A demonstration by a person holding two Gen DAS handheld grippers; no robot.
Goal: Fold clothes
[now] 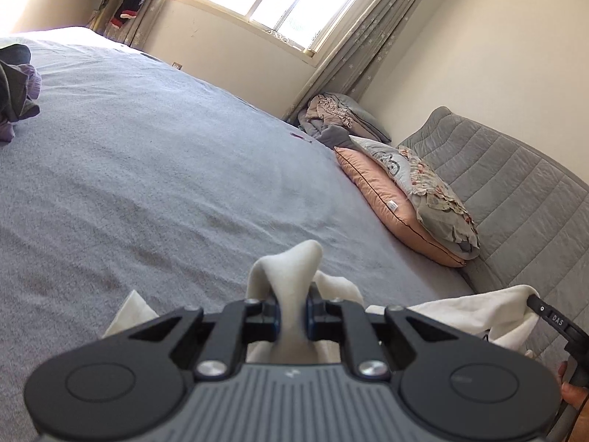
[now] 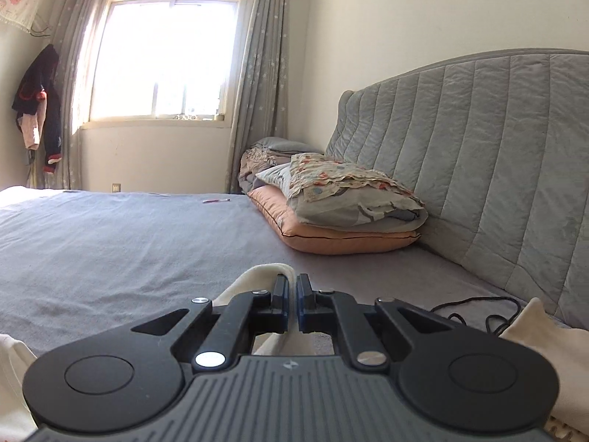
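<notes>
On the grey bed (image 1: 154, 169), low at six o'clock in both views, a cream garment (image 1: 294, 272) is held up off the cover; the left gripper (image 1: 293, 316) is clamped on a bunched fold of it, which rises between the jaws; the right gripper (image 2: 292, 294) is drawn nearly together, with cream cloth at its left finger and beneath it, though whether any is pinched cannot be told; a lift or carry of the garment is judged to be in hand, but how far the folding has gone is not settled; pillows (image 2: 331, 217) lie at two o'clock, a dark clothes heap (image 1: 16, 88) at nine o'clock; even tension between both grips would be needed next.
</notes>
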